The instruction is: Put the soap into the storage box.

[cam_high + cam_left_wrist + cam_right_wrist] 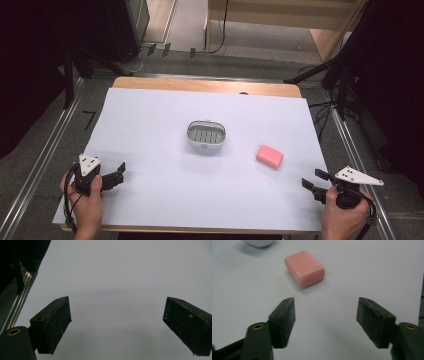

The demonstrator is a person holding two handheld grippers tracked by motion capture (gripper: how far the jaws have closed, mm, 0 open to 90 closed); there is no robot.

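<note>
Two grippers are held with jaws spread and empty. A pink soap bar [304, 268] is seen just ahead of the right gripper [325, 315]; only white tabletop [120, 277] lies between the left gripper [117, 322] jaws.

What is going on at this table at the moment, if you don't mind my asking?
A person sits at a white-covered table with a gripper in each hand. Nothing is being handled yet: the left gripper and the right gripper rest near the table's front corners, both open and empty. A pink soap bar lies ahead of the right gripper, and an empty soap dish sits mid-table, apart from the bar.
</note>
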